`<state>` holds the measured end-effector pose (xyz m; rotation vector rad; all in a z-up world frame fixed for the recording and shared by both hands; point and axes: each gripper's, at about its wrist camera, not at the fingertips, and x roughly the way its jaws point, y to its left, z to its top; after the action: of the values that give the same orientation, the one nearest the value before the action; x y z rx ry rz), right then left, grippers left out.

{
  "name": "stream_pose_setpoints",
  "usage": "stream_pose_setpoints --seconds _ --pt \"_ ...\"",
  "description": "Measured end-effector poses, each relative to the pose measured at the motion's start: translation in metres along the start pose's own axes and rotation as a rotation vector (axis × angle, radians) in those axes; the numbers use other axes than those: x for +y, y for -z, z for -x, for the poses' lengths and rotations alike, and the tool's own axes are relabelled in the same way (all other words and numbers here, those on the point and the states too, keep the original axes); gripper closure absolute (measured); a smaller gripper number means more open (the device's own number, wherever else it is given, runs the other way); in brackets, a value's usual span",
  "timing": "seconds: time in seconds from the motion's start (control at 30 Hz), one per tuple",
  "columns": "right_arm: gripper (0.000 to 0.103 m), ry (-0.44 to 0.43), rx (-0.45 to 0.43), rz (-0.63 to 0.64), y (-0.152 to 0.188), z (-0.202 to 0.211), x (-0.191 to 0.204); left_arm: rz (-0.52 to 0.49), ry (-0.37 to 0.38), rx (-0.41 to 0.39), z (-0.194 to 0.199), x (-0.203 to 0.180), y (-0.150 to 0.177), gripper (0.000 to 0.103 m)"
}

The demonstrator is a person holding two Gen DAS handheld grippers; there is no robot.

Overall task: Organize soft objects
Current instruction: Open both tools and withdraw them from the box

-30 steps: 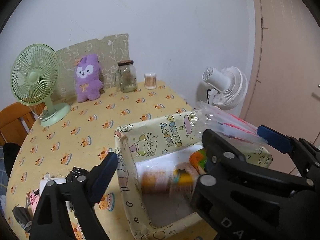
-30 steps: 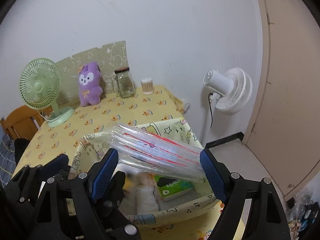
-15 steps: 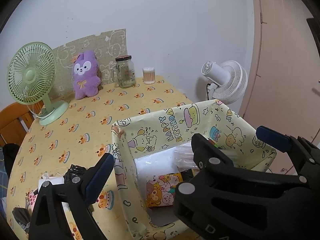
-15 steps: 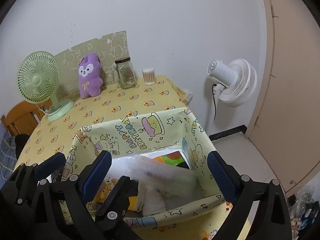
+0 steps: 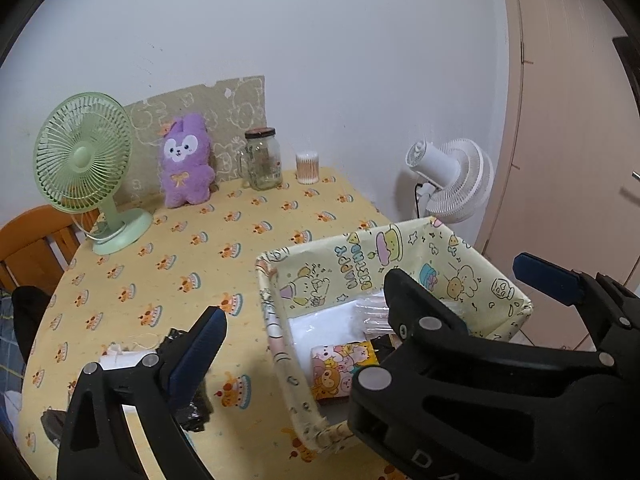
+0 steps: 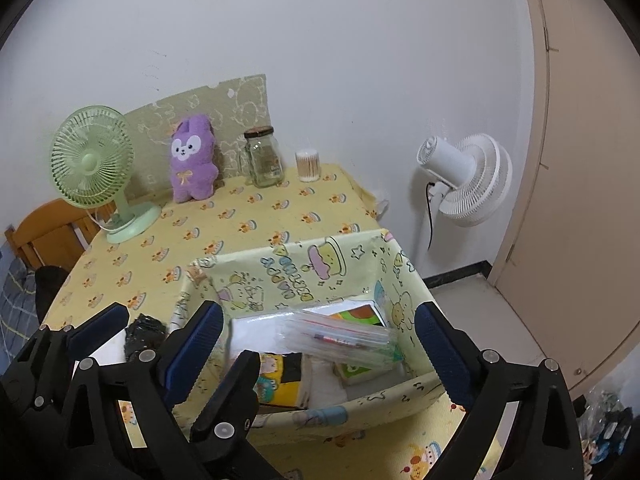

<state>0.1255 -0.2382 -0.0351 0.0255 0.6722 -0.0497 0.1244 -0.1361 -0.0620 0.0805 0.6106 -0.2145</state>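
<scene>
Two grippers are seen over a yellow fabric box (image 6: 320, 264) that stands on a table (image 5: 224, 240) covered with a cake-print cloth. The right gripper (image 6: 316, 340) is held above the box with its blue-padded fingers (image 6: 438, 344) spread wide, and nothing is gripped between them. The left gripper (image 5: 368, 312) is likewise spread open and empty; one of its fingers (image 5: 200, 344) is placed outside the box's left wall, the other over the box's far right corner.

Inside the box a clear plastic pack (image 6: 344, 340) with red lines is laid slantwise on top of the other contents, free of both grippers. Under and beside it a cartoon-print packet (image 5: 344, 364) is seen near the box's left wall, a green-and-white packet (image 6: 360, 372) near its right wall, and white material is seen against its far wall.

Left of the box, on the cloth, a crumpled black item (image 5: 188, 400) is found partly behind the left finger, with some white material next to it.

Beyond the box, at the table's far edge, a purple plush (image 5: 186, 160) is propped upright against a patterned board (image 5: 200, 120). A green fan (image 5: 86, 160) is set left of the plush; a glass jar (image 5: 263, 160) and a cup of swabs (image 5: 307, 167) are set to its right. A white fan (image 6: 464, 180) is seen beyond the box's right side, off the table.
</scene>
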Motion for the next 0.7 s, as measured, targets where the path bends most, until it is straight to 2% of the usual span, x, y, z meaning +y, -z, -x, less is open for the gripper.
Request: stream_pose_setpoints --seconds 0.7 --pt "0.005 -0.027 -0.070 0.045 -0.004 0.046 0.049 0.029 -0.035 -0.073 0.053 0.041 0.004 0.000"
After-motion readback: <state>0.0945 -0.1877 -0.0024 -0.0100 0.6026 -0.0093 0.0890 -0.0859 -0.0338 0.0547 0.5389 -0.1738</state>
